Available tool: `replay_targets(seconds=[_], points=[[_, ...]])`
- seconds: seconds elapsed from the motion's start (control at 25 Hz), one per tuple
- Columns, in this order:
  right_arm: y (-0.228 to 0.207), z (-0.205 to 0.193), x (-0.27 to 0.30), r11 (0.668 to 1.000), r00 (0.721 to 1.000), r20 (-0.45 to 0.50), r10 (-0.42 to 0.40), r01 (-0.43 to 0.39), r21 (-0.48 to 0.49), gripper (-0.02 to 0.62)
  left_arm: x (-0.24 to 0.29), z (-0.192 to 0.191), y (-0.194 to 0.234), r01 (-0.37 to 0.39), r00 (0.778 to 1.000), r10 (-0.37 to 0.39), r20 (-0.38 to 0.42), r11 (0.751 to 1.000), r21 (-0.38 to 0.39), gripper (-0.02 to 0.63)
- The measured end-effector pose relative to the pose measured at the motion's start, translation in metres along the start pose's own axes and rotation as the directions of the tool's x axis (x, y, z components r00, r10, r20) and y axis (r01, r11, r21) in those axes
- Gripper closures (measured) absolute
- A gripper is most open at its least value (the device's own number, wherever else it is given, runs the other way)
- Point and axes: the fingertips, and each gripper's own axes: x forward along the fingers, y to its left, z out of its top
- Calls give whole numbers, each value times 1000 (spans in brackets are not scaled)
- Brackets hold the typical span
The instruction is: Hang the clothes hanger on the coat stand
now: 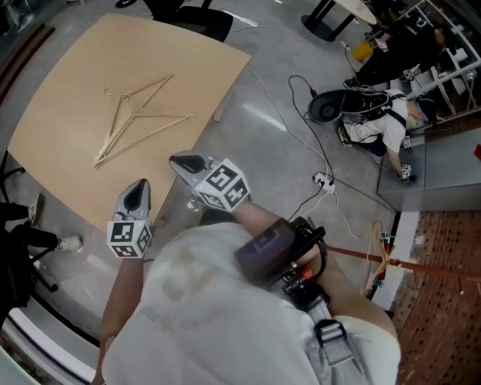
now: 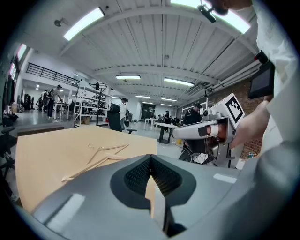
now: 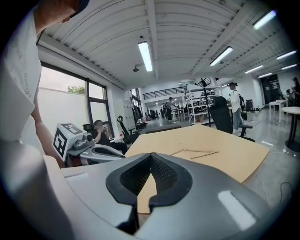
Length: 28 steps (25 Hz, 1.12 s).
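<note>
A pale wooden clothes hanger (image 1: 139,116) lies flat on the tan table (image 1: 68,143), its metal hook toward the far left. My left gripper (image 1: 137,186) hovers over the table's near edge, jaws shut and empty. My right gripper (image 1: 181,160) is just off the near right edge, also shut and empty. Both point toward the hanger and stand well short of it. In the left gripper view the hanger (image 2: 101,154) lies ahead beyond the shut jaws (image 2: 151,158), with the right gripper (image 2: 201,131) alongside. The right gripper view shows the hanger (image 3: 194,152) past its shut jaws (image 3: 151,154).
A black chair (image 1: 197,16) stands at the table's far edge. Cables and a white power strip (image 1: 323,180) trail over the concrete floor on the right. A wooden pole with pegs (image 1: 385,257) stands at the lower right. A person (image 1: 379,124) sits on the floor farther right.
</note>
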Motion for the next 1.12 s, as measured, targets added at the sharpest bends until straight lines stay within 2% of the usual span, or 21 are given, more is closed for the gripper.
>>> replay_targets(seconds=[0.24,0.48,0.68,0.84,0.92,1.12], points=[[-35,9,16,998,999,7,54,-54,17,581,31,9,17,-62,998,62,-33,998,-1,604],[-68,22,51,995,995,-10,94,-94,34,581,65,9,60,-115,989,114,-91,993,-9,604],[-87,24,79,989,990,-38,136,-133,63,581,88,3,99,-191,968,190,-163,982,9,604],[-100,21,95,985,985,-63,160,-155,78,581,109,1,122,-217,952,224,-209,974,58,604],[-104,20,101,983,983,-73,171,-164,84,581,115,-10,136,-231,934,244,-260,970,81,604],[-122,16,110,979,979,-89,183,-173,106,581,135,-52,179,-284,857,308,-412,951,120,603]])
